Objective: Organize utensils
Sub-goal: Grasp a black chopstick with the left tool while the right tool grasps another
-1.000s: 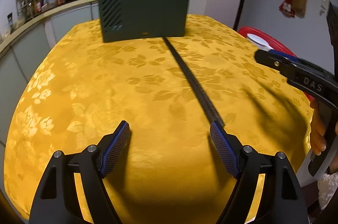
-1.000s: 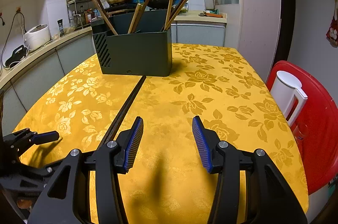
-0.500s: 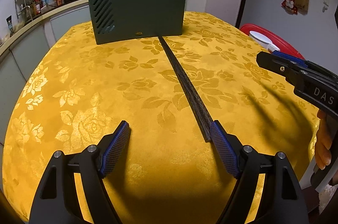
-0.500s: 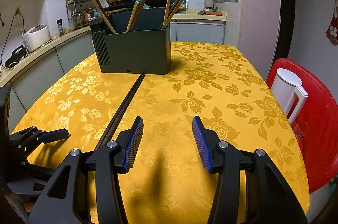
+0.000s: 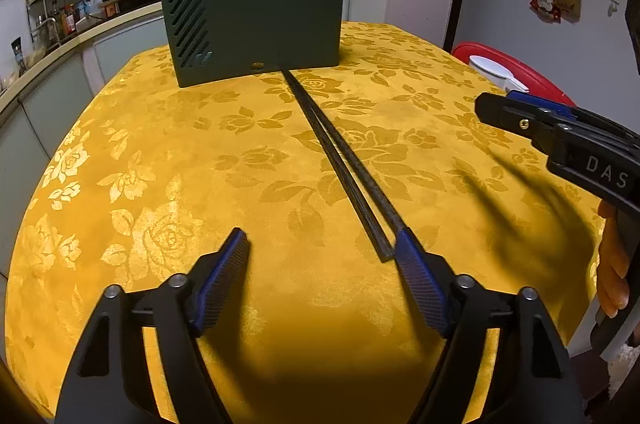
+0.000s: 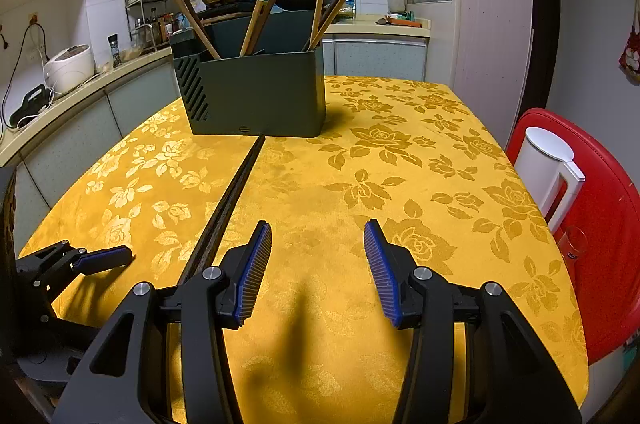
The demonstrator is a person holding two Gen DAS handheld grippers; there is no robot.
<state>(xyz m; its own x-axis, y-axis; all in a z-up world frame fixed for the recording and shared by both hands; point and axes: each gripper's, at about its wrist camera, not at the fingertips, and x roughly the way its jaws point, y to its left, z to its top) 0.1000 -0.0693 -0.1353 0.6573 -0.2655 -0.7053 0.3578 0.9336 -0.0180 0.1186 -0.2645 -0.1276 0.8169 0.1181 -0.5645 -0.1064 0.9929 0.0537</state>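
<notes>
- The left gripper (image 5: 320, 244) hangs over the yellow floral tablecloth (image 5: 160, 152) with its jaws closing; the near end of the pair of dark chopsticks (image 5: 340, 160) lies just inside its right-hand pad, not pressed.
- The right gripper (image 6: 318, 244) is parted about halfway over bare cloth — nothing between its pads.
- The chopsticks lie flat, side by side, their far tips touching the foot of the dark green utensil holder (image 6: 256, 96), which stands upright with wooden chopsticks leaning out of it.
- Only the left wrist view shows the chopsticks' near end; in the right wrist view the gripper's own left arm hides it.
- Only the right wrist view shows the white kettle (image 6: 548, 176) on the red stool (image 6: 600, 264) in full.
- Against a second ago, the holder looks nearer in the left view, and the chopstick end now sits clear inside the pad rather than behind it.
</notes>
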